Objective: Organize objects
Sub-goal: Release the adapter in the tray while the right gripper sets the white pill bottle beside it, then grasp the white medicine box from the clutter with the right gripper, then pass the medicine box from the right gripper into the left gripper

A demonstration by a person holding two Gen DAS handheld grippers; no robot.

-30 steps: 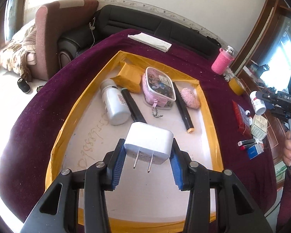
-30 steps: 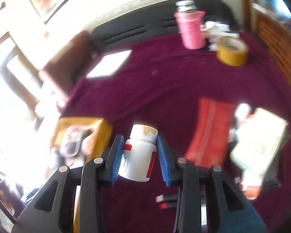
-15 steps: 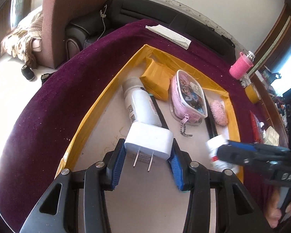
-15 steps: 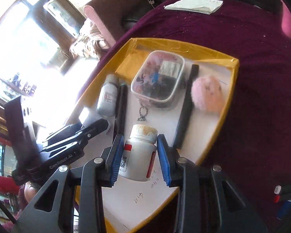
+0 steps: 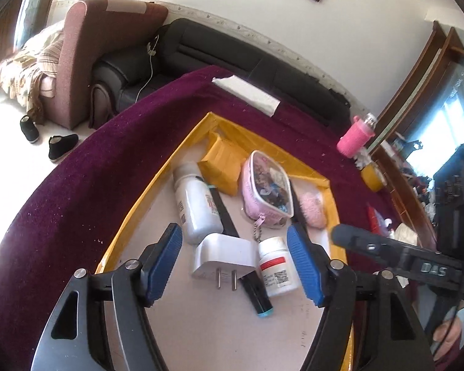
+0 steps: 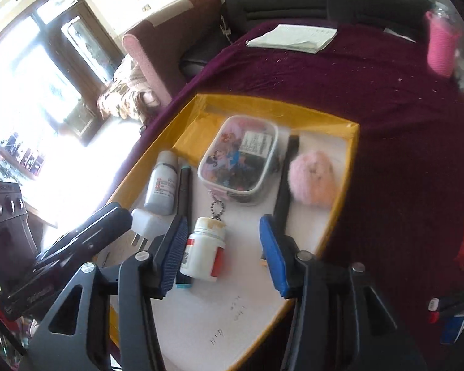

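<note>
A shallow tray with a yellow rim (image 5: 133,222) (image 6: 346,173) lies on the purple cloth. My left gripper (image 5: 236,266) is open; the white plug adapter (image 5: 224,258) lies on the tray floor between its fingers. My right gripper (image 6: 224,250) is open; the small white pill bottle (image 6: 204,253) with a red label lies on its side between its fingers, and shows in the left wrist view (image 5: 277,266). Both things rest next to a black pen (image 5: 256,296).
In the tray: a larger white bottle (image 5: 195,204), a yellow packet (image 5: 225,164), a pink pouch (image 5: 267,191), a pink puff (image 6: 311,177), another black pen (image 6: 283,185). On the cloth: folded paper (image 6: 294,38), pink cup (image 5: 354,137), tape roll (image 5: 372,177).
Both grippers have opened. The plug adapter and the pill bottle, held half a second ago, now lie on the tray floor side by side.
</note>
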